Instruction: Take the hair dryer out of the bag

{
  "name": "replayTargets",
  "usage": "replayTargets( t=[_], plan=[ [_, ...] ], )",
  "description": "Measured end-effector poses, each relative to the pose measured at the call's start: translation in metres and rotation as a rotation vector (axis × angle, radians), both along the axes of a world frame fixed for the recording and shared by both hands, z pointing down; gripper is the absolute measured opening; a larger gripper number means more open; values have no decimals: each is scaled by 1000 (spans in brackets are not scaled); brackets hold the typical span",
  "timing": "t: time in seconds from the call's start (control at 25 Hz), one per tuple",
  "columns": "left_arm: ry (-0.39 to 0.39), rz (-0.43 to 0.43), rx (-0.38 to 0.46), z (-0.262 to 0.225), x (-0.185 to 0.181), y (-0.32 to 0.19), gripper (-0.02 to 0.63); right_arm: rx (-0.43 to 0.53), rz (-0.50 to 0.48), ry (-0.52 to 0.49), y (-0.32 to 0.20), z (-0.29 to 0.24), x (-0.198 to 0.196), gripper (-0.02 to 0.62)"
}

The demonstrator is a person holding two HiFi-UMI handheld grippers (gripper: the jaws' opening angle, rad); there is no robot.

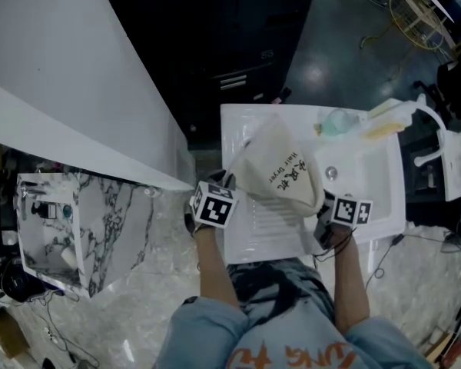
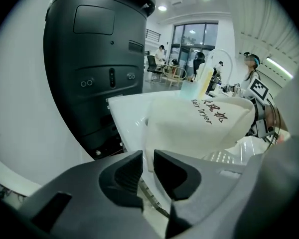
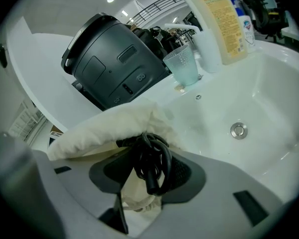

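From the head view, the cloth bag (image 1: 280, 167) lay on the ribbed drainboard of the white sink (image 1: 369, 175). The left gripper (image 1: 227, 181) was at its closed end and the right gripper (image 1: 324, 214) at its mouth. The hair dryer itself was hidden inside the bulging bag.

In the left gripper view, the jaws stood nearly together, and a cream hem of the bag seemed to be nipped in the narrow gap, though the angle left this unsure. That end should be held down firmly, since the soft, matte weave would otherwise slide over the glossy sink.

In the right gripper view, the jaws pinched a coiled black cord (image 3: 152, 158) spilling from the puckered mouth, above a pale drawstring (image 3: 139, 203). The rubbery, looped cord could uncoil rather than drag the dryer, so a slow pull in line with the opening would serve best.
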State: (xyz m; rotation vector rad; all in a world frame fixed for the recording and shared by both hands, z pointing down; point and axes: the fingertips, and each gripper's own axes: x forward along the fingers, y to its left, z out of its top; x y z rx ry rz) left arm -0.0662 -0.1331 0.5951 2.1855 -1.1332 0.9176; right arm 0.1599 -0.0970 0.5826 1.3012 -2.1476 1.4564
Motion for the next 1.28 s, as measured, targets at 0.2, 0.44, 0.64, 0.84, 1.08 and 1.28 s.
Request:
replayTargets(
  t=[0.2,0.44,0.64,0.84,1.08,1.28],
  plan=[
    [-67,73,-28,-3,7,6,28,-5,7,45,0,2,1,178],
    [-97,52,-37,-2,8,4,25,-1,8,65,0,0,-2,179],
    [-73,33,-40,3,16,7,5,7,15,64,1,0,-1,178],
    [30,-53,-27,-11,3,2,5,21,-15,84,-4,-6,1,173],
    [86,-130,18,-20,-6,2,5,70,-69,99,-13,-26,5,167],
    [86,-166,68,-27,-11,-2,5,121,-112,38,-11,-49,14,150]
  ],
)
